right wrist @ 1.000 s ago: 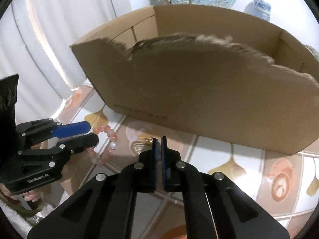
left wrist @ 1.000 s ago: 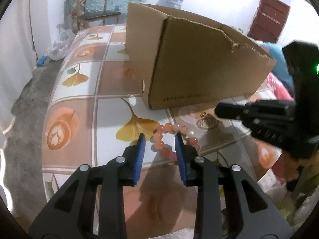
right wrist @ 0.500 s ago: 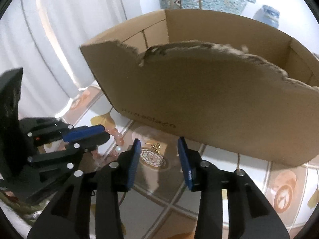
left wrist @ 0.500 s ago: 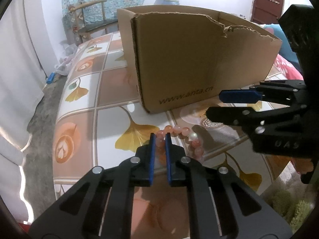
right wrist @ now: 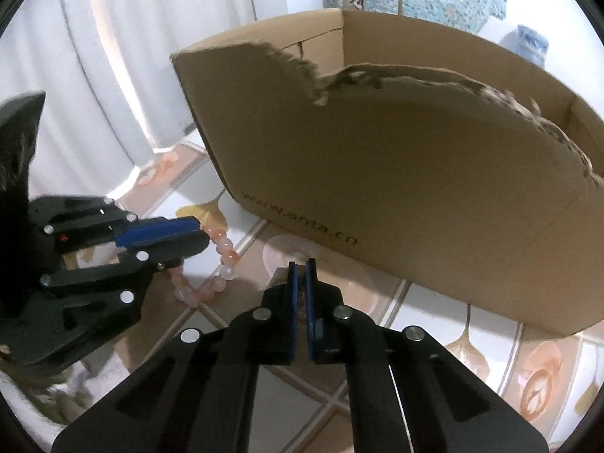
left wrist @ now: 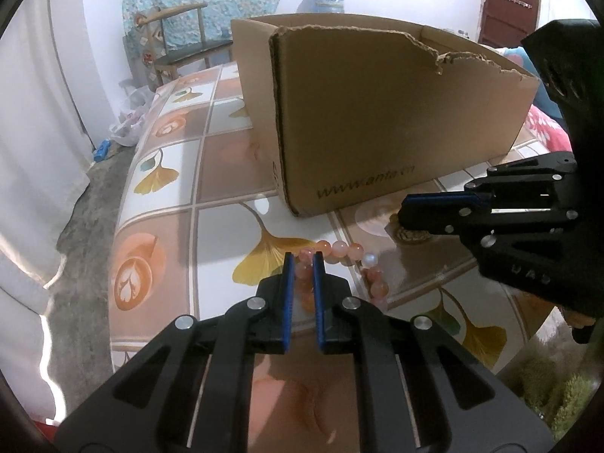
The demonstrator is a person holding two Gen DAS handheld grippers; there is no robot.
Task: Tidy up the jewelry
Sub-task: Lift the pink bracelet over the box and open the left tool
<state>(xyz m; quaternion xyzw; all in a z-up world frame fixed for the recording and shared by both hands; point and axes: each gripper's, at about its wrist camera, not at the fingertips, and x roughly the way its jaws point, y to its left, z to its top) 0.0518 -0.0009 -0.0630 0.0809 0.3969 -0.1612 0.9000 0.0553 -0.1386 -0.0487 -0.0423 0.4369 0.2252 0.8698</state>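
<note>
The left gripper point(left wrist: 302, 264) was closed onto the bead bracelet point(left wrist: 341, 249) beside the cardboard box point(left wrist: 396, 120); the right gripper point(right wrist: 301, 270) was opened, then clamped on the gold brooch point(left wrist: 409, 233).

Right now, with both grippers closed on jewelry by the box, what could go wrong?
The left gripper pinches only a few beads of the pink bead bracelet, so it may slip out when lifted. The gold ornament in the right gripper is mostly hidden, so its grip is uncertain. The cardboard box has a torn wall that could snag either piece.
</note>
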